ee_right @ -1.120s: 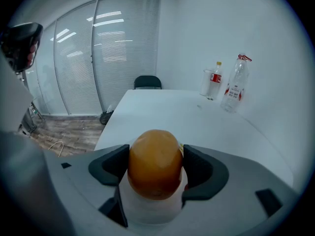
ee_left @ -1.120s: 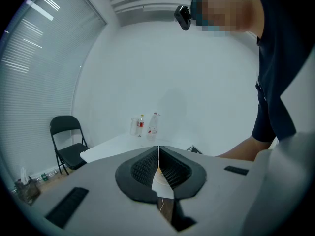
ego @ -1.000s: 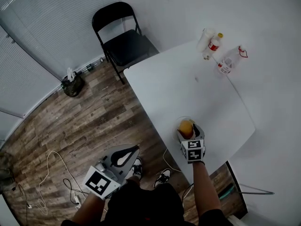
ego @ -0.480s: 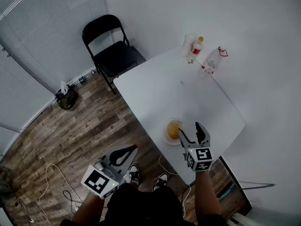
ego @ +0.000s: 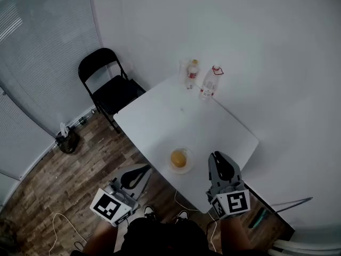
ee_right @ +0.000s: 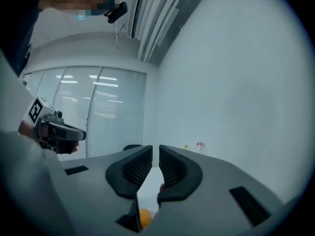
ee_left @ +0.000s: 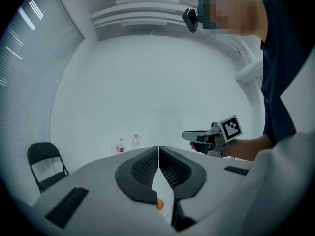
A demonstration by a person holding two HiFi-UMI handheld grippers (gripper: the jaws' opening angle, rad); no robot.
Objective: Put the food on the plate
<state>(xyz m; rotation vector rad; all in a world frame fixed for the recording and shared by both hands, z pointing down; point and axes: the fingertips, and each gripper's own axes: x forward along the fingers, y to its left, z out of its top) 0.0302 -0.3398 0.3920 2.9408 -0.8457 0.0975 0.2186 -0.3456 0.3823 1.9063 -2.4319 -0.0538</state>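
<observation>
A: Head view. The right claw (ego: pixel 216 156) is pulling back from the plate (ego: pixel 188 168). A second ago it was spread around the food (ego: pixel 178 158) right there; now its jaws are closing on nothing.

B: And the food?

A: Sitting on the plate, near the front edge of the white surface (ego: pixel 176 116). The placing looks done to me. The left claw (ego: pixel 145 169) is hanging low over the floor, off the surface.

B: Left gripper view?

A: Jaws are pressing together, nothing between them. Food is showing below them.

B: Right gripper view?

A: A thin gap is remaining between the jaws, empty and narrowing. The food is peeking out underneath.

B: Anything in the way?

A: Nothing near the plate. Two bottles (ego: pixel 192 73) are standing at the far corner, well apart. A black chair (ego: pixel 106 87) is waiting beside the surface, and cables are lying on the floor.
</observation>
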